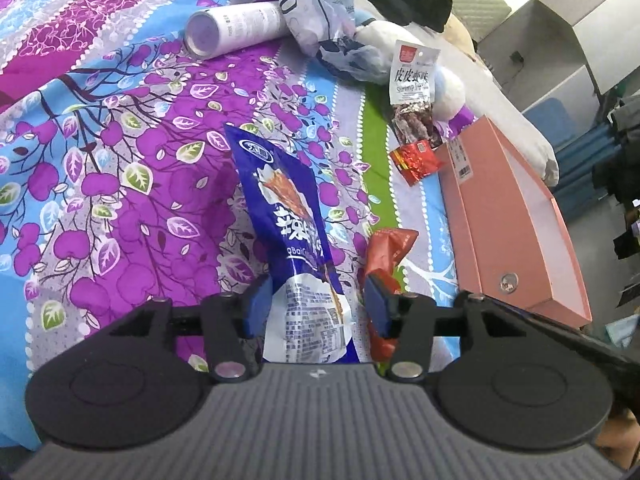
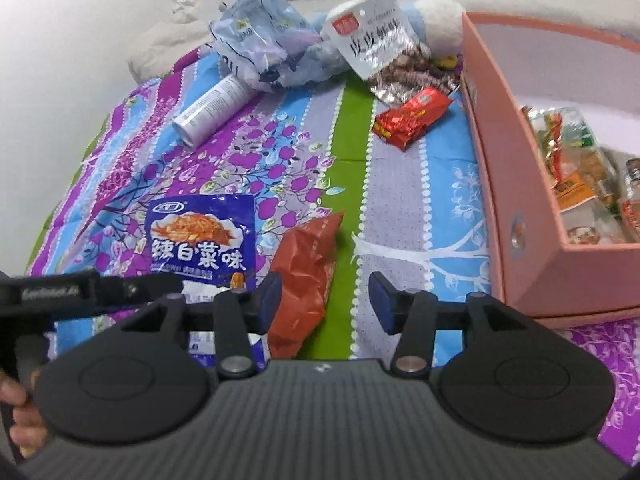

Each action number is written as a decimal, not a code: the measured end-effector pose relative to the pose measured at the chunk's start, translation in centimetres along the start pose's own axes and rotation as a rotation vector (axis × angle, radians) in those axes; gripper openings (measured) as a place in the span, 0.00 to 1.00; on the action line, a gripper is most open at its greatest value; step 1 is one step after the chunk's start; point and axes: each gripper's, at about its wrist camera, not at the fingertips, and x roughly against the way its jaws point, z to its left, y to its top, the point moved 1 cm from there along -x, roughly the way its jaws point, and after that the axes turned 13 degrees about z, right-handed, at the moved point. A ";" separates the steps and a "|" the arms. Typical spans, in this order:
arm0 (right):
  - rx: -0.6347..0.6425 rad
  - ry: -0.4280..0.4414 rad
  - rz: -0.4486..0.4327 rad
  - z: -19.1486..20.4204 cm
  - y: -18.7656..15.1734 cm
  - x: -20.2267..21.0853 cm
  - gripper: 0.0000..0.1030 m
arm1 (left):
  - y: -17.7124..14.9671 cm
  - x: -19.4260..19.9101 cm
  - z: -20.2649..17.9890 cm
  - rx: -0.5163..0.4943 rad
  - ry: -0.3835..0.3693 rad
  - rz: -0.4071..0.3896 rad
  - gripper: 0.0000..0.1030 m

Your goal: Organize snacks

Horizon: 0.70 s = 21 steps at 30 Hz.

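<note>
The left gripper (image 1: 316, 304) is hovering with jaws apart around the near end of the blue-and-white foil snack packet (image 1: 296, 240) lying on the floral purple-and-blue bedsheet (image 1: 132, 152). The right gripper (image 2: 325, 300) is gaping over the crumpled orange plastic snack wrapper (image 2: 306, 268), left of the pink cardboard box (image 2: 516, 184) holding 2 or more snacks.

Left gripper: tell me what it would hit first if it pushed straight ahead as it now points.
The left gripper would meet the blue snack packet first: its white lower end already sits between the open jaws. The orange packet lies just beside the right jaw. Whether the pads touch the blue packet is unclear.
</note>
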 end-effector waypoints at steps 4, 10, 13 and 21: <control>-0.010 -0.025 -0.035 -1.3 -1.3 2.7 0.49 | -0.2 -0.1 0.5 0.022 -0.001 0.001 0.55; -0.014 -0.147 -0.001 -7.7 -5.6 7.8 0.49 | -0.5 -0.2 0.5 0.027 0.004 -0.002 0.55; -0.034 -0.229 0.067 -11.8 -7.9 8.8 0.49 | -0.3 -0.3 0.0 0.008 0.017 -0.002 0.55; -0.115 -0.371 0.278 -19.4 -12.1 6.3 0.48 | 0.2 -0.5 -0.4 0.006 0.025 0.001 0.55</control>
